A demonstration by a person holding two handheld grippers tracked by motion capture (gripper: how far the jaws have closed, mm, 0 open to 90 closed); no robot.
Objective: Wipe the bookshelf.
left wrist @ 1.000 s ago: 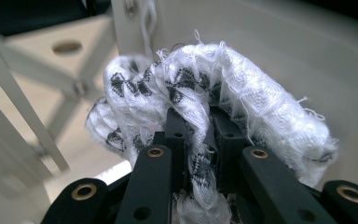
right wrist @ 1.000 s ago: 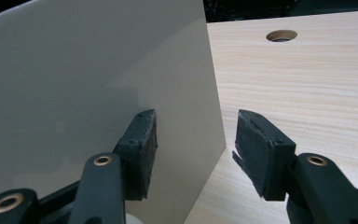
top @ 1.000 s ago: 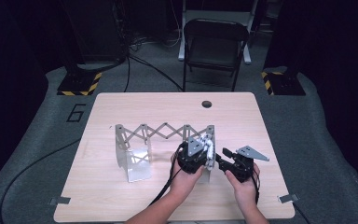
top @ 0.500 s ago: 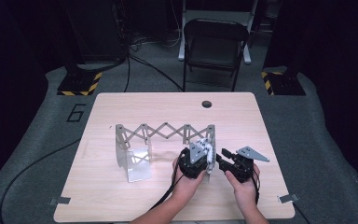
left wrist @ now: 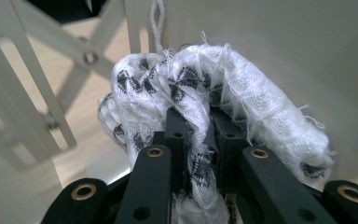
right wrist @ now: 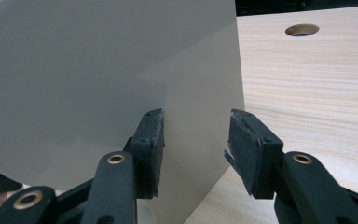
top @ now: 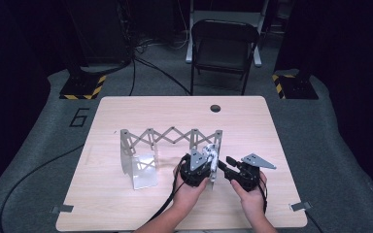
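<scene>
Sock (left wrist: 214, 102) pinched in left gripper (top: 201, 167) jaws, against end panel (top: 217, 145) of folding rack (top: 170, 138), not yet hung; right gripper (right wrist: 196, 144) jaws spread, just been closing around that panel's edge, not touching

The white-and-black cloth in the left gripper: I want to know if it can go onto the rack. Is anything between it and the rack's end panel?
Nothing visible does. The left gripper is shut on the cloth, which sits right against the rack's grey end panel. The right gripper straddles that panel's edge, jaws open, off to the side.
</scene>
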